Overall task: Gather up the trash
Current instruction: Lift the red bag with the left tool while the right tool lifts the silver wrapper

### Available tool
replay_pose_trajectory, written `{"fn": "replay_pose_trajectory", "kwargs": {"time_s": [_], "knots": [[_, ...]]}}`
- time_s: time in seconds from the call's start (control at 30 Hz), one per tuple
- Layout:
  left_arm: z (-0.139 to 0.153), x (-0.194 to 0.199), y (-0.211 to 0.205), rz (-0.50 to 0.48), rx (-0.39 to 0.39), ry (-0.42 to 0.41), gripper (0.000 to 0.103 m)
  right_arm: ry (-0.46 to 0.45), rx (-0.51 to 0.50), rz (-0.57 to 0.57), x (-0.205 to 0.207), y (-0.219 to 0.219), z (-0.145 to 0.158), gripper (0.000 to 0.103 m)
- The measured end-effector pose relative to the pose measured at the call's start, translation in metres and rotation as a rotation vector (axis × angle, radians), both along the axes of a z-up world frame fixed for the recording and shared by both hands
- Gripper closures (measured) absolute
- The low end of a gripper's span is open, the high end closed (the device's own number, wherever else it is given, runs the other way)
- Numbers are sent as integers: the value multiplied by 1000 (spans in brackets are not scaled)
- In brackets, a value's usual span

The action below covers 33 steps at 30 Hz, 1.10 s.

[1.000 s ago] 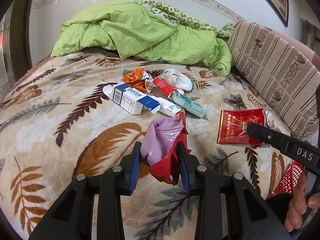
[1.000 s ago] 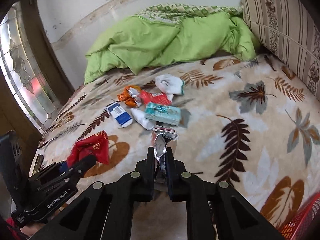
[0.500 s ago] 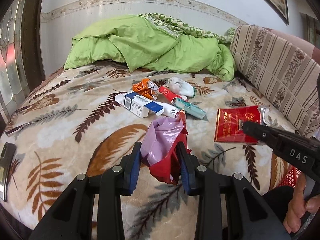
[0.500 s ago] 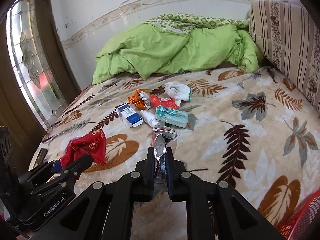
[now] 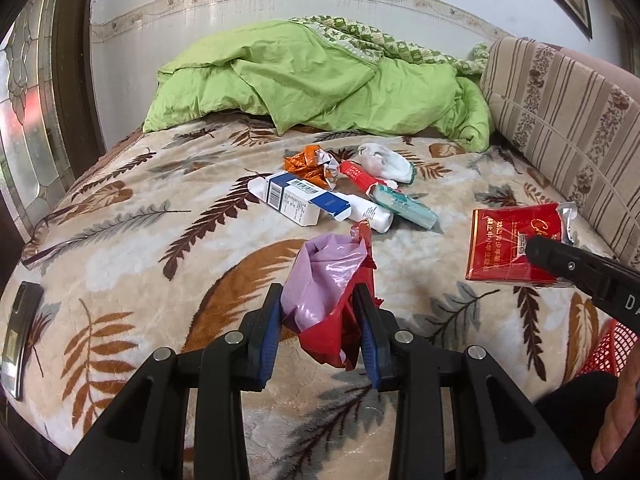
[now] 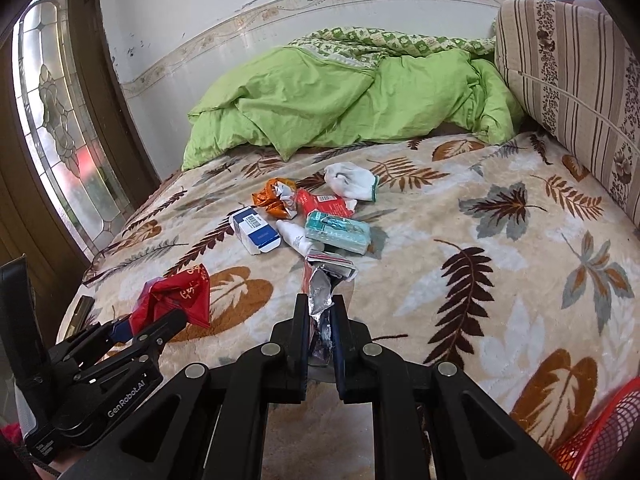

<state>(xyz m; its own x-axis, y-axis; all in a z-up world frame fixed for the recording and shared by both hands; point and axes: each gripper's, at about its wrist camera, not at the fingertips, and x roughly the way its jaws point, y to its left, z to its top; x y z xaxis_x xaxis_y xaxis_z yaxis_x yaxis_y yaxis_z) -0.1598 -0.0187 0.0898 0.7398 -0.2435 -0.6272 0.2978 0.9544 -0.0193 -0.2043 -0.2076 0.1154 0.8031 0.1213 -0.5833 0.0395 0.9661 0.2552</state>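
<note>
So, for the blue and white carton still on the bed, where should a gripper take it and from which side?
Grip the blue and white carton across its narrow width, near the middle, coming down from above. It lies flat on the blanket with its long sides exposed on the near-left, while a white bottle crowds its right side.

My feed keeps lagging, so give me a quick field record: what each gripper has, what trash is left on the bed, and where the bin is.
left gripper: shut on crumpled red and pink plastic bag
right gripper: shut on flat red foil packet
trash left on bed: blue and white carton, orange crumpled wrapper, white bottle, teal pack, red pouch, white balled cloth
bin: red mesh basket, lower right edge, beside the leaf-print blanket
other: dark phone at the bed's left edge
</note>
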Motion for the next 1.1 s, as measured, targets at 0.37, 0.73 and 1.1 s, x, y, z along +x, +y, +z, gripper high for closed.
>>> {"fn": "replay_pose_trajectory", "kwargs": {"time_s": [0.37,0.73,1.1], "knots": [[-3,4,3,11,7,3,69,6,-8,5,2,2,-1,93],[-3,4,2,12,5,4,69,6,-10,5,2,1,-2,93],[-4,4,1,13,6,6,69,6,-11,6,2,1,-2,93]]}}
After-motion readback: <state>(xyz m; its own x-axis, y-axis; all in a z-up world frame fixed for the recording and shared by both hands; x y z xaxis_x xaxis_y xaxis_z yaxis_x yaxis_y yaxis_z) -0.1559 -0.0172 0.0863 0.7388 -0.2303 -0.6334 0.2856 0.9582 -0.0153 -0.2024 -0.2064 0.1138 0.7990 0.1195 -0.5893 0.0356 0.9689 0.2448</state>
